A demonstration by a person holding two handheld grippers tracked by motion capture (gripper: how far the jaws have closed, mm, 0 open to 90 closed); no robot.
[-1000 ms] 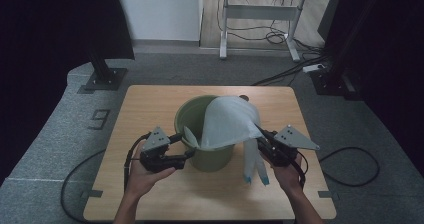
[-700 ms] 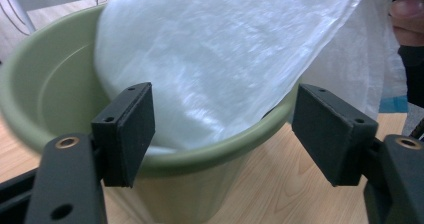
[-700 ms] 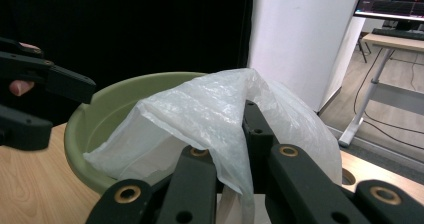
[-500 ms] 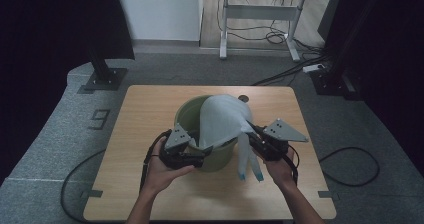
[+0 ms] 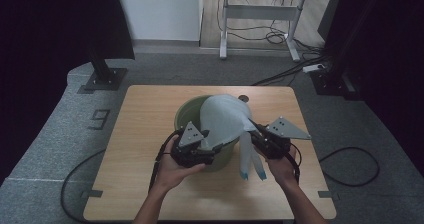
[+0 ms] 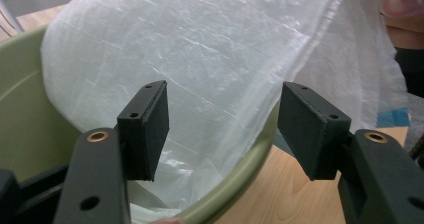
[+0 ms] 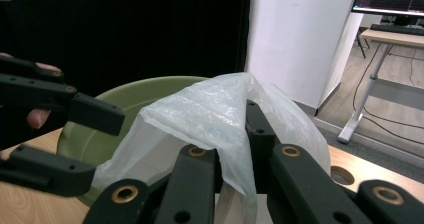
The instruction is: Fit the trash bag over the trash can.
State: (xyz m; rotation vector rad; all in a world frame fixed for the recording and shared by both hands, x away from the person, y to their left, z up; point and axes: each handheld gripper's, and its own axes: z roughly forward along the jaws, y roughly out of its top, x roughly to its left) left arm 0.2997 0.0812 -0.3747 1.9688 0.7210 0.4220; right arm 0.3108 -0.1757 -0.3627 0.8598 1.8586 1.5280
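Note:
A green bucket stands mid-table with a white, translucent plastic bag draped over its right side. My right gripper is at the bucket's right rim, shut on a bunched fold of the bag. The bag's blue-tipped strips hang down beside it. At the near rim my left gripper is open. In the left gripper view its jaws stand wide apart, with the bag and the bucket rim between and just beyond them, touching neither.
The wooden table has a round cable hole behind the bucket. A desk frame and cables lie on the floor beyond. Black stands flank the table.
My left gripper has moved right, up to the bucket's near rim and the bag's edge. The right gripper has shifted slightly left with the bag, which now covers more of the bucket.

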